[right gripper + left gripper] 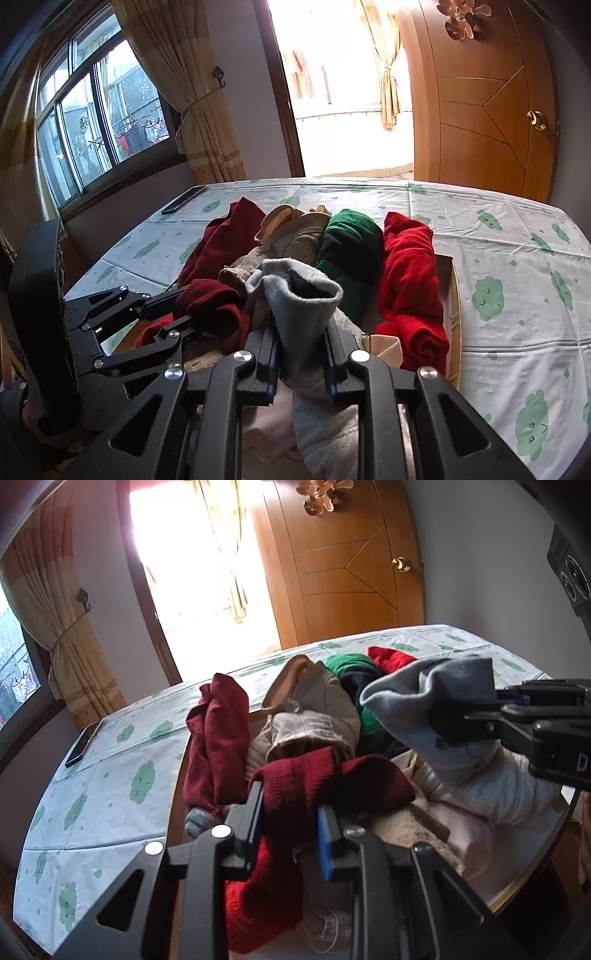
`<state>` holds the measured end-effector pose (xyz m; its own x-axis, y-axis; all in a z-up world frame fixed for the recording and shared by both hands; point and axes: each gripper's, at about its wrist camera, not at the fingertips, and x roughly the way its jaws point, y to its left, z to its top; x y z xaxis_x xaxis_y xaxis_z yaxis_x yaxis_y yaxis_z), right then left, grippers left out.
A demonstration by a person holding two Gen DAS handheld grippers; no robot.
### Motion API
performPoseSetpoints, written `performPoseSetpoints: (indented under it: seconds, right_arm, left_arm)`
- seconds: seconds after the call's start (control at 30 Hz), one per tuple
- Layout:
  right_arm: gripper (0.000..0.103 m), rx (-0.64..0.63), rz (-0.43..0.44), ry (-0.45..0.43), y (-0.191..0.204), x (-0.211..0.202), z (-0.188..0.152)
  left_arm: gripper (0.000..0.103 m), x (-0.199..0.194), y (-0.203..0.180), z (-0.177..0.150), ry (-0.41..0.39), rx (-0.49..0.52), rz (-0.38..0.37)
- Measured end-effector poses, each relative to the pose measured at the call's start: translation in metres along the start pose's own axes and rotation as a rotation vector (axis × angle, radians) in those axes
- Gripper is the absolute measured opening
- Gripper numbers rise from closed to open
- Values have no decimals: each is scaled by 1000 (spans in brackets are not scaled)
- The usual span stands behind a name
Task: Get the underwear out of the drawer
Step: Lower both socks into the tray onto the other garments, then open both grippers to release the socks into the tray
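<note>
An open drawer (456,295) packed with folded clothes lies in front of me, against a bed. My left gripper (290,814) is shut on a dark red knit garment (295,775) at the drawer's near left, and the cloth hangs down between the pads. In the right wrist view, the left gripper (188,306) reaches in from the left with that garment (214,306). My right gripper (303,354) is shut on a grey fleecy garment (299,295), lifted above the pile. From the left wrist view, the right gripper (443,716) comes in from the right with the grey garment (424,690).
A bright red garment (410,280), a green and black one (351,251), beige ones (295,236) and a rolled dark red one (229,240) fill the drawer. The bed (498,236) has a cloud-print sheet, with a phone (183,199) on it. A wooden door (480,110) and a window (92,122) stand beyond.
</note>
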<state>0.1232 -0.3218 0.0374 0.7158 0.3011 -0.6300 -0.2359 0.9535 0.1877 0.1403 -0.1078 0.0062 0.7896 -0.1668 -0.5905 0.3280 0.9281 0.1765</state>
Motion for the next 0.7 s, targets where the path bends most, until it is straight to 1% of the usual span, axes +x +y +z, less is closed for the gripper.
performPoseSetpoints:
  seconds: [0.13,0.2,0.27,0.37,0.4,0.43,0.47,0.5,0.57,0.7]
  right_arm:
    - [21,16,-9,34,-3,11,0]
    - [21,20,-10,51,-3,15,-1]
    - [22,25,-7,45,-3,14,-2]
    - [33,40,4,33,-4,10,-2]
    - [41,46,4,27,-5,8,-2]
    - [51,53,4,18,-7,5,-2]
    - [55,63,5,8,-8,3,-2]
    - [60,72,5,-3,-10,0,-2]
    - [61,88,7,-23,-12,-5,-1]
    - [62,91,9,-43,-11,-13,-1]
  left_arm:
    - [24,4,-3,1,12,1,-5]
    - [27,4,-3,1,13,0,-2]
    - [31,2,-2,1,7,-2,8]
    - [37,0,0,1,7,-6,13]
    - [38,-1,1,1,5,-7,15]
    - [42,-3,2,1,2,-8,17]
    - [46,-4,3,1,-1,-10,19]
    - [48,-6,3,1,-4,-12,20]
    - [56,-10,4,0,-14,-18,13]
    - [66,-20,2,1,-43,-18,12]
